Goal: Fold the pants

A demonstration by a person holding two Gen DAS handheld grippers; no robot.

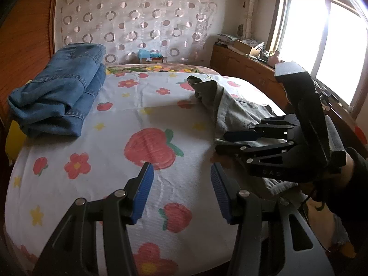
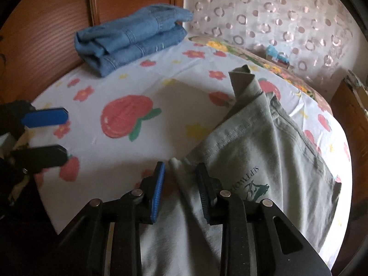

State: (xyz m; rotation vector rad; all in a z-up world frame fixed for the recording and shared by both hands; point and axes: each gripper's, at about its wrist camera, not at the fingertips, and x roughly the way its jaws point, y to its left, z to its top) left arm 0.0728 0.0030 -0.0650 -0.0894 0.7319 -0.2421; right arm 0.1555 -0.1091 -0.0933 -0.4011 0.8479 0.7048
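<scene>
Two grippers over the strawberry-print bedsheet (image 1: 115, 138): left gripper (image 1: 181, 172) half-open, empty; right gripper (image 2: 180, 172) parted, straddling grey pants (image 2: 264, 149), pads not pressing; folded jeans (image 1: 57, 96) upper left.

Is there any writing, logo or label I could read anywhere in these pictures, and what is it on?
"SEPTWOL...": dark green print, upside down in the right wrist view, on the grey-green cotton pants; the rest is hidden by the gripper. A green emblem sits beside it.
"DAS...": faint embossed letters on the black right gripper; the rest cannot be read.
Small cardboard box by the headboard: label too small to read.
</scene>
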